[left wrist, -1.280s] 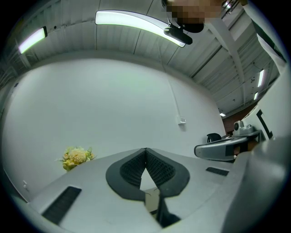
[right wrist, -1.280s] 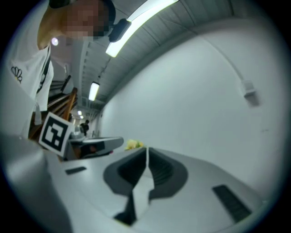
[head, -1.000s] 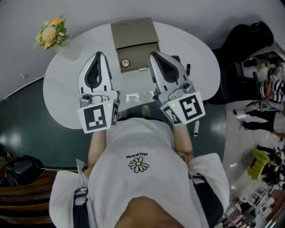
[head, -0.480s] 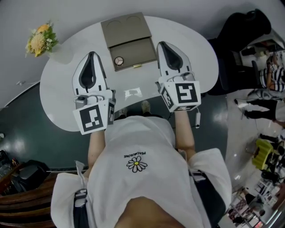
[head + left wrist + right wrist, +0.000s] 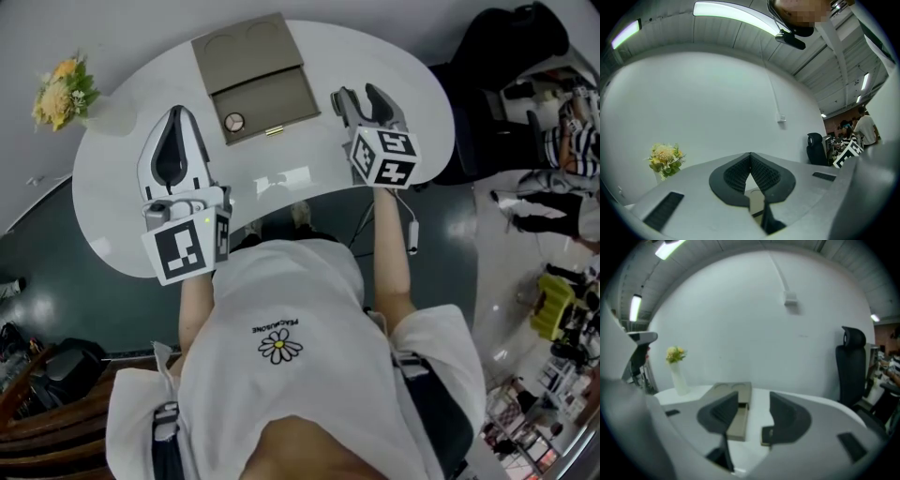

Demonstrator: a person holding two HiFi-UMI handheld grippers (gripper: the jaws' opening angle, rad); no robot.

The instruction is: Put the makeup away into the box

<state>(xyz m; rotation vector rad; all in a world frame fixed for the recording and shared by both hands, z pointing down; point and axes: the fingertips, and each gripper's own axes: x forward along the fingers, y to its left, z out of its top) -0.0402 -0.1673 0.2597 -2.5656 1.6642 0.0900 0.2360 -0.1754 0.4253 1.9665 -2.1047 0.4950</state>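
Dark and small, a makeup item [image 5: 766,436] is seen on the white table [image 5: 112,187], low beside the right-hand finger of the right gripper [image 5: 753,401]. What kind of item it is cannot be made out. The fingers of that gripper have just been opening and are held moderately wide, with nothing pinched between them.

A missed grasp is judged the main risk. If the fingers are closed while the item sits off to one side, it could be nudged across the smooth top or squeezed out sideways. A slim piece lying flat might also be caught only at its tip and dropped on the way.

The left gripper [image 5: 175,114] is held to the left of the box, its fingers pressed together and empty.

The taupe box [image 5: 267,94] lies open at the far middle of the table, its lid [image 5: 246,42] folded back with two round recesses showing. A round compact [image 5: 234,122] appears to lie in the tray's near left corner, and the rest looks bare. A vase [image 5: 677,378] at the far left holds yellow flowers [image 5: 61,86].
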